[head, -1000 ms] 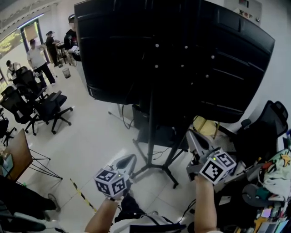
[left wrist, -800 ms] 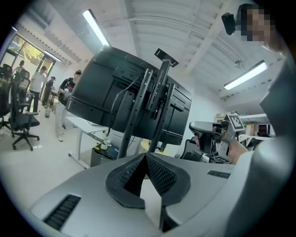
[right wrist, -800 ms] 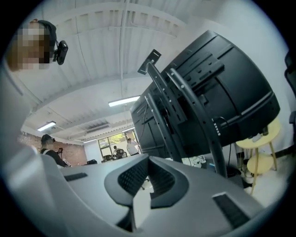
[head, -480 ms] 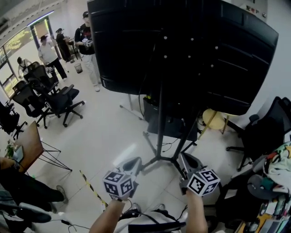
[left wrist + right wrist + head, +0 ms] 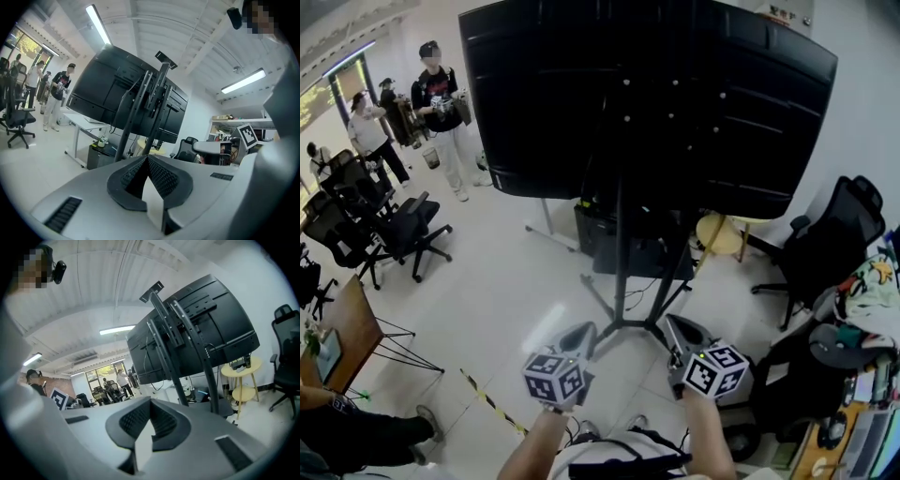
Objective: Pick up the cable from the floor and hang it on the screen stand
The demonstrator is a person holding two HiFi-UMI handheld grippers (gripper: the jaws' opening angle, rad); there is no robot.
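The black screen (image 5: 675, 103) shows its back, mounted on a dark stand (image 5: 622, 253) with splayed legs on the pale floor. Thin dark cables (image 5: 639, 298) trail on the floor by the stand's base; I cannot tell which is the task's cable. My left gripper (image 5: 579, 334) points at the stand's legs, shut and empty. My right gripper (image 5: 678, 328) sits beside it, also shut with nothing in it. In the left gripper view the jaws (image 5: 146, 160) meet below the stand (image 5: 140, 105). The right gripper view shows shut jaws (image 5: 150, 403) and the stand's poles (image 5: 171, 357).
Black office chairs (image 5: 398, 220) stand at the left and another chair (image 5: 830, 248) at the right. A yellow round side table (image 5: 722, 234) is behind the stand. Several people (image 5: 436, 94) stand at the back left. Striped tape (image 5: 487, 398) crosses the floor; a cluttered desk (image 5: 862, 375) is at the right.
The view has swung so the stand sits more central. My right gripper has dropped and moved left, closer to the left one. A person has walked nearer at the back left. Both jaws stay shut.
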